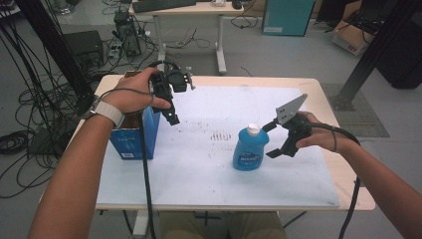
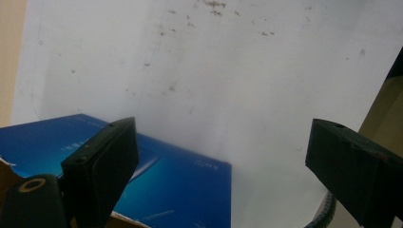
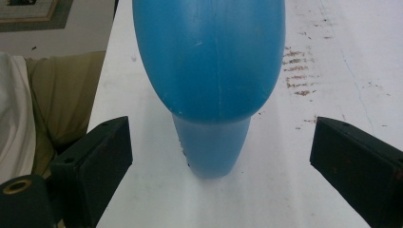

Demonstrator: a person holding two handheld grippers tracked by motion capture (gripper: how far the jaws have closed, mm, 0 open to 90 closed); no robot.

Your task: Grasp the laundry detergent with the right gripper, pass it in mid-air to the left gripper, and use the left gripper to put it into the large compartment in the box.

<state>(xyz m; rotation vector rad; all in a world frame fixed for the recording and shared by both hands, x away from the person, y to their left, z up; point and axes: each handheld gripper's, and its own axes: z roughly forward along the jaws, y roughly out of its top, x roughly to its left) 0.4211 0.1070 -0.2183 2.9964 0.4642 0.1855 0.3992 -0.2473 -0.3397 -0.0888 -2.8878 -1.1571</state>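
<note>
A blue bottle (image 1: 250, 149) with a white cap (image 1: 254, 129) stands upright on the white mat (image 1: 209, 169), right of centre. My right gripper (image 1: 271, 140) is open at the bottle's right side, one jaw near the cap and one lower down. In the right gripper view the bottle (image 3: 209, 57) lies between the open jaws (image 3: 221, 156), touching neither. A blue cardboard box (image 1: 134, 137) stands at the table's left edge. My left gripper (image 1: 177, 98) hangs open just above and to the right of it. The left gripper view has the box (image 2: 180, 185) under the left jaw, with nothing held (image 2: 221, 161).
Brown stains (image 1: 221, 135) mark the mat near its middle. A desk (image 1: 189, 10) with a keyboard stands behind the table. Cables (image 1: 30, 99) crowd the floor at left, and a black frame post (image 1: 373, 50) rises at right.
</note>
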